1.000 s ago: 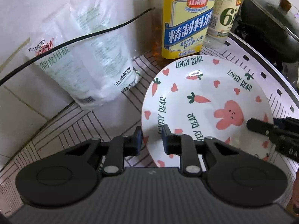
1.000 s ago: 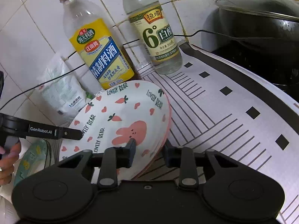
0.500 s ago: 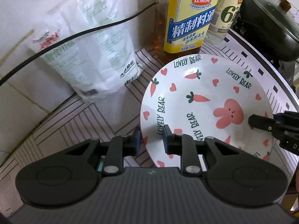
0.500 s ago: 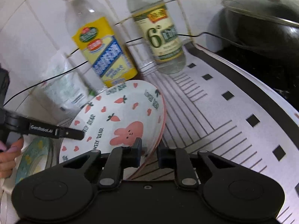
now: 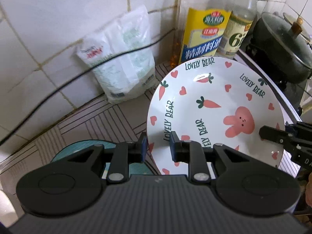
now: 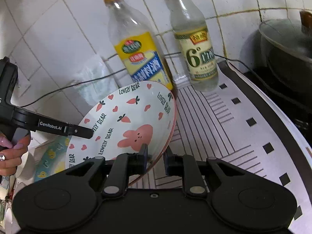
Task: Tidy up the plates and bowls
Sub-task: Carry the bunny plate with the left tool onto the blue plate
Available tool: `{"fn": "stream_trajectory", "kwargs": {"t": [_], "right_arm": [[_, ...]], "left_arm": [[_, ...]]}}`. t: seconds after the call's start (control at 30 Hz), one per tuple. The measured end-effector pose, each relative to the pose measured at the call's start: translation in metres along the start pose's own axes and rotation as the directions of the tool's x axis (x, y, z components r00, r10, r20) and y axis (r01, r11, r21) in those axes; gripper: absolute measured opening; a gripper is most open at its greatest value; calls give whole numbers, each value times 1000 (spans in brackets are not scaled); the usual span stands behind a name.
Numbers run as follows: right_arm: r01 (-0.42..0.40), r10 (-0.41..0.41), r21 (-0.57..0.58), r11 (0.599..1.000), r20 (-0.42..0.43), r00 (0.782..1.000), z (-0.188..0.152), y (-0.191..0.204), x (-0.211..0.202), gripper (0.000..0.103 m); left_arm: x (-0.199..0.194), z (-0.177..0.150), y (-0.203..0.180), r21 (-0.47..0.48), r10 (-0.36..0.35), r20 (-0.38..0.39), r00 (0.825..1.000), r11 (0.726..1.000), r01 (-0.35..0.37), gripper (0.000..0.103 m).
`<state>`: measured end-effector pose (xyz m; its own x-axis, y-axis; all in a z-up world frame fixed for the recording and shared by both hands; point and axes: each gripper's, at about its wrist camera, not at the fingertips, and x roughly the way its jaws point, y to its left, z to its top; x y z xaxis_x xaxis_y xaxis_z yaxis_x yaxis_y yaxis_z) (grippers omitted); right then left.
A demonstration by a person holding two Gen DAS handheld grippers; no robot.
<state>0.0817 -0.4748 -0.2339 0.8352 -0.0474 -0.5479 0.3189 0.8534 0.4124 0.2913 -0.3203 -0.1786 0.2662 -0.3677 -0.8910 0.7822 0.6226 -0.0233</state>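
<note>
A white plate with pink rabbit, carrots and "LOVELY BEAR" print (image 5: 210,105) is lifted and tilted above the counter. My left gripper (image 5: 157,146) is shut on its left rim. My right gripper (image 6: 155,156) is shut on the opposite rim (image 6: 171,128); the plate also shows in the right wrist view (image 6: 124,124). A teal plate (image 5: 81,146) lies flat under my left gripper. It shows in the right wrist view as a teal plate with yellow ducks (image 6: 52,161).
A yellow-label bottle (image 5: 202,37), a vinegar bottle (image 5: 237,33) and a white salt bag (image 5: 120,64) stand against the tiled wall. A black cable (image 5: 58,89) runs along it. A dark lidded wok (image 5: 282,44) sits at right. White bowls (image 6: 23,167) stand at left.
Both grippers have lifted the rabbit plate off the counter and tilted it, and moved it left. The teal plate has come into view under the left gripper.
</note>
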Motion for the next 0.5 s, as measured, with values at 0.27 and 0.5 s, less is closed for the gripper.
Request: {"fn": "stream_trajectory", "kwargs": {"t": [0.27, 0.5], "right_arm": [[-70, 70, -26, 997, -1, 998, 9, 21, -23, 21], [-121, 120, -74, 990, -18, 993, 7, 46, -32, 21]], "left_arm": [[-47, -16, 10, -47, 14, 50, 999, 999, -12, 22], [-76, -38, 30, -104, 47, 46, 998, 994, -42, 22]]}}
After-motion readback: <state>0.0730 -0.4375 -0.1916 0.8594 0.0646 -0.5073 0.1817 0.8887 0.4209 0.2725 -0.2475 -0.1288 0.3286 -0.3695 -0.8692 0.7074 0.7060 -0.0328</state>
